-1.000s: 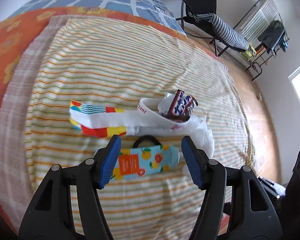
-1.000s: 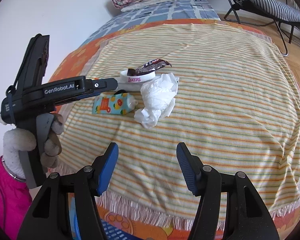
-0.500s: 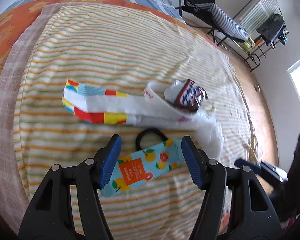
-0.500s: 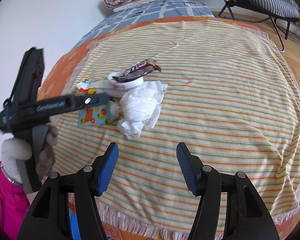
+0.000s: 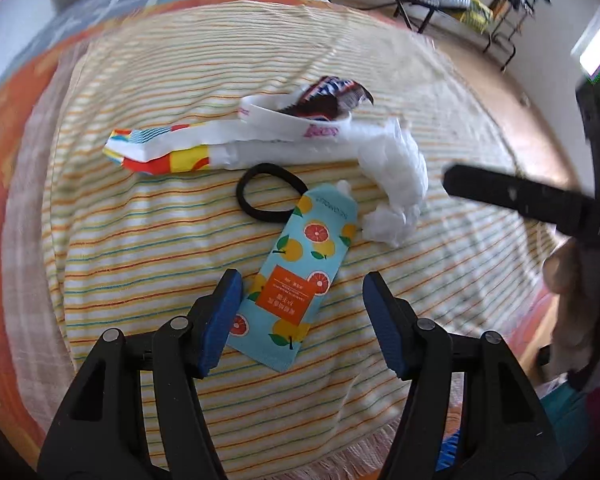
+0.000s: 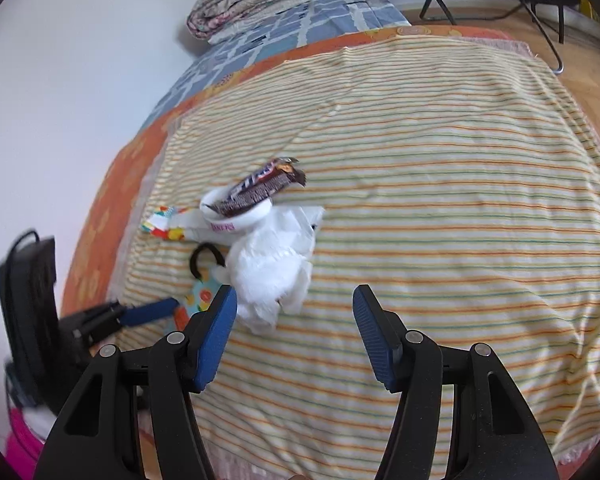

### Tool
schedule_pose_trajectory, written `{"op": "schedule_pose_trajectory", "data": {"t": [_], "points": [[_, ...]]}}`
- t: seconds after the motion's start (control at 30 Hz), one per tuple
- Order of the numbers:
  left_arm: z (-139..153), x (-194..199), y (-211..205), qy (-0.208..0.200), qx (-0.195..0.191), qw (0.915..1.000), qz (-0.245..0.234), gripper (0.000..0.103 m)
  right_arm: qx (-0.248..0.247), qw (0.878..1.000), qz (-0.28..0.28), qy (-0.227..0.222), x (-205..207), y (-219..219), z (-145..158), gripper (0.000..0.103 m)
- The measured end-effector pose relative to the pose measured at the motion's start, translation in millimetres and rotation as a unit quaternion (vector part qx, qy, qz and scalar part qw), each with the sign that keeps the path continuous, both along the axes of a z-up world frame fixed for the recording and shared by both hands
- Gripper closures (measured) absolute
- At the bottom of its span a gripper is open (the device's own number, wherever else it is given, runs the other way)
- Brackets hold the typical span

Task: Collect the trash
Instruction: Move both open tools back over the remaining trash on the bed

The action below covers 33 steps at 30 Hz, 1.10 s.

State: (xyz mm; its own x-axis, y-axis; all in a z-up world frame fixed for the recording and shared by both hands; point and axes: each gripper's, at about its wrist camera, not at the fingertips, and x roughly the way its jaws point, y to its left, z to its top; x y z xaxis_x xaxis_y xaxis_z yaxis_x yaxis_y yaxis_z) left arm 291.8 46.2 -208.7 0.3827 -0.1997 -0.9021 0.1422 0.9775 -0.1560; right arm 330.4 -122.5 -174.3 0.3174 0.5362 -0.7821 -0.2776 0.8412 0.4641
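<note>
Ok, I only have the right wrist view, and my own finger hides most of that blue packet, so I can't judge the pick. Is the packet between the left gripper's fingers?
Observer: Yes. In the left wrist view the near end of the orange-print sachet lies flat between the open fingers of the left gripper, which is not closed on it.
Operator: Is anything tangled with it?
Observer: Its capped far end lies over the loop of the black hair tie.
Operator: And the tissue?
Observer: A small wad of the white tissue sits close beside the sachet's right edge. I cannot tell if they touch.
</note>
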Motion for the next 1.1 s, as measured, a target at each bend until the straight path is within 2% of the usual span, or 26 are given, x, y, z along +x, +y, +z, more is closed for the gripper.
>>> {"op": "schedule_pose_trajectory", "data": {"t": [0.13, 0.2, 0.4, 0.63, 0.67, 0.73, 0.83, 0.87, 0.93, 0.97, 1.0, 1.1], "points": [[-1, -1, -13, -0.012, 0.034, 0.9993, -0.006, 0.042, 0.016, 1.0, -0.002, 0.018, 8, 9, -7, 0.043], [-1, -2, -15, -0.016, 0.046, 0.9988, -0.002, 0.055, 0.02, 0.999, -0.004, 0.027, 12, 13, -12, 0.043], [-1, -6, -7, -0.014, 0.036, 0.9992, -0.011, 0.062, 0.016, 0.999, -0.005, 0.033, 21, 19, -22, 0.043], [0, -10, -7, 0.001, 0.029, 0.9994, -0.02, 0.064, 0.007, 1.0, -0.002, 0.023, 25, 27, -22, 0.043], [0, -10, -8, 0.0, 0.031, 0.9994, -0.015, 0.061, 0.002, 1.0, 0.001, 0.019, 24, 29, -22, 0.043], [0, -7, -9, -0.001, 0.032, 0.9995, -0.005, 0.051, -0.002, 1.0, 0.005, 0.015, 25, 31, -22, 0.043], [-2, -4, -15, -0.012, 0.052, 0.9985, -0.005, 0.049, -0.004, 1.0, 0.011, 0.01, 23, 32, -21, 0.044], [-3, -4, -18, -0.016, 0.062, 0.9979, -0.008, 0.049, -0.005, 1.0, 0.016, 0.007, 21, 32, -21, 0.045], [-3, -3, -21, -0.022, 0.074, 0.997, -0.012, 0.052, -0.007, 1.0, 0.025, 0.004, 19, 32, -21, 0.068], [-3, -3, -22, -0.024, 0.076, 0.9968, -0.012, 0.058, -0.002, 0.999, 0.031, 0.007, 18, 32, -21, 0.071], [-2, -3, -22, -0.025, 0.074, 0.9969, -0.013, 0.063, 0.004, 0.999, 0.034, 0.01, 18, 31, -21, 0.072], [-1, -6, -21, -0.024, 0.072, 0.9971, -0.012, 0.065, 0.0, 0.999, 0.035, 0.006, 15, 28, -17, 0.073]]}}
